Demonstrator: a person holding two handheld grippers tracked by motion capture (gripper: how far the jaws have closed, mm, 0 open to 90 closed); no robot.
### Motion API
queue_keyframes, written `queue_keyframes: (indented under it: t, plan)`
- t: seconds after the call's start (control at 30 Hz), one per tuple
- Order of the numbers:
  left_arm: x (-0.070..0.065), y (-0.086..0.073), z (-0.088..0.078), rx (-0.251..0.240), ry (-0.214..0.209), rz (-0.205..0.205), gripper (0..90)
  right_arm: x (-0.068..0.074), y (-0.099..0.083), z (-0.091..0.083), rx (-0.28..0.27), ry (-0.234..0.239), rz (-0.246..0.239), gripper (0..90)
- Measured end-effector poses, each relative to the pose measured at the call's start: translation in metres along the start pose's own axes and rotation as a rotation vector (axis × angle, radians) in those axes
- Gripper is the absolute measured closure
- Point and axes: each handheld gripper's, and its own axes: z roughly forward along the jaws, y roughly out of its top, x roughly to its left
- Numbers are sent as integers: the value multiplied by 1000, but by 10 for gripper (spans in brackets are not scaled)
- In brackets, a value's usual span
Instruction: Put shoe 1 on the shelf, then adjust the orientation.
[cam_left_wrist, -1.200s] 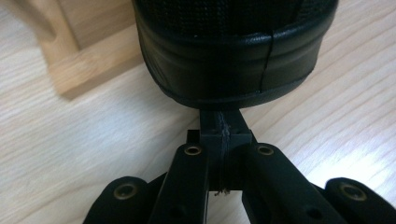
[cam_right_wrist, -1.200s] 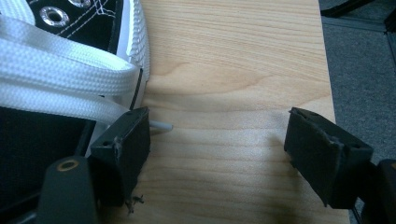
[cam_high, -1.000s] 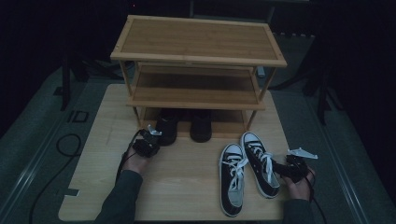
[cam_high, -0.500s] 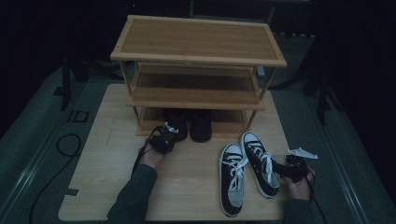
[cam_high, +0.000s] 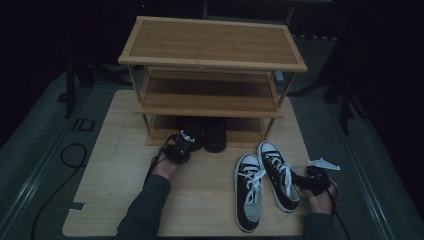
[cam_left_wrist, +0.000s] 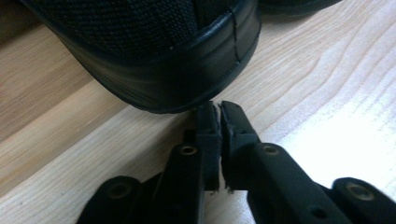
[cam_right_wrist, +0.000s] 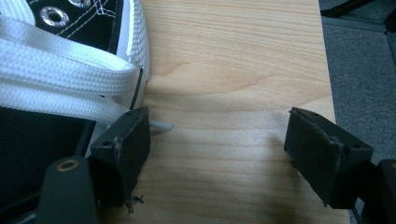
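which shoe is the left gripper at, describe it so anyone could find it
Start at the wooden shoe rack on the table and look under its lowest shelf, where two all-black shoes sit side by side. It is the left black shoe, with the left gripper at its heel. Unlike the sneakers out front, it shows no white laces or toe cap.

Looks like a recording studio or lab setup, not a home. Pale wooden table (cam_high: 115, 200) stands on grey carpet-like floor (cam_high: 30, 165), surroundings black and unlit. Dark stand legs (cam_high: 345, 100) at 2 o'clock and (cam_high: 70, 85) at 10 o'clock suggest tripods or rig supports. Black cable (cam_high: 65, 160) loops on the floor at 9 o'clock. A 3-tier bamboo shoe rack (cam_high: 210, 45) sits staged at 12 o'clock, shoes laid out as props.
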Motion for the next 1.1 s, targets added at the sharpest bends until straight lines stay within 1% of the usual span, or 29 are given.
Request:
queue_keyframes:
  t: [0.1, 0.17, 0.23, 0.33, 0.4, 0.43, 0.5, 0.57, 0.6, 0.67, 0.77, 0.93, 0.97, 1.0, 1.1]
  plan:
    - [0, -2, -5, -12, 1, 2, 803, 0, 0, 0, 0, 0, 0, 222]
    - [1, -5, -9, -30, -2, -2, 764, 0, 0, 0, 0, 0, 0, 222]
    - [3, -8, -15, -45, 2, -11, 734, 0, 0, 0, 0, 0, 0, 223]
    - [8, -14, -20, -62, 15, -29, 658, 0, 0, 0, 0, 0, 0, 222]
    - [13, -21, -24, -66, 21, -47, 644, 0, 0, 0, 0, 0, -1, 223]
    - [13, -21, -24, -66, 21, -47, 635, 0, 0, 0, 0, 0, -1, 223]
    - [20, -30, -27, -57, 36, -75, 624, 0, 0, 0, 1, -1, -1, 223]
    - [24, -35, -30, -59, 37, -89, 610, 0, 0, 0, 0, -1, -1, 223]
    - [24, -35, -30, -59, 37, -89, 607, 0, 0, 0, 0, -1, -1, 223]
    - [29, -44, -34, -62, 39, -102, 603, 0, 0, 0, 1, -2, 0, 223]
    - [32, -50, -38, -59, 54, -117, 595, 0, 0, 0, 1, 0, -2, 223]
    - [35, -59, -41, -67, 48, -117, 582, 0, 1, 0, 7, 3, -4, 223]
    - [35, -61, -41, -65, 47, -111, 582, 0, 1, 0, 7, 3, -5, 223]
    - [36, -61, -41, -61, 48, -106, 579, 0, 1, 0, 9, 3, -5, 223]
    - [38, -63, -40, -69, 48, -110, 571, 0, 2, 0, 17, 3, -6, 223]
